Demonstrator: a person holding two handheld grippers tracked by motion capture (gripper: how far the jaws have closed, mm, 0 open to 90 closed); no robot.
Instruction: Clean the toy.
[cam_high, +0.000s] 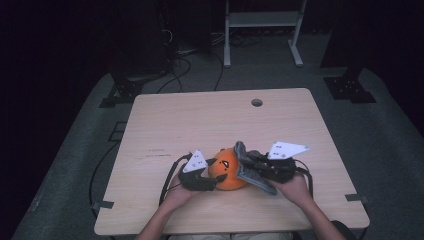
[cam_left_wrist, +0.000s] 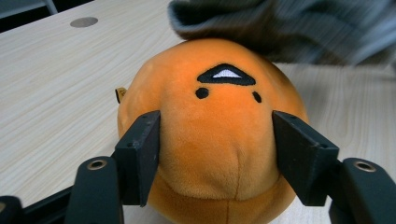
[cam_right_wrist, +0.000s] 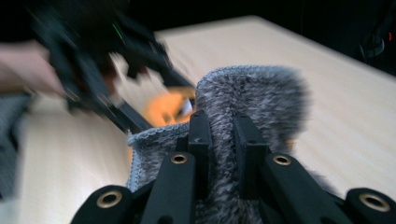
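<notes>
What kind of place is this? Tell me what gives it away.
Probably a lab or recording room, not a home: a bare wooden table on grey carpet, cables trailing over the floor, and a metal frame standing in the dark behind.

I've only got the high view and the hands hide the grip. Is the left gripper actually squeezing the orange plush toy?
Observer: Yes. In the left gripper view both pads press the sides of the orange plush toy.
Operator: And the right gripper?
Observer: The right gripper is shut on the edge of a grey fuzzy cloth.
Operator: Which way does the toy's face point?
Observer: Away from the left gripper, toward the table's grommet hole.
</notes>
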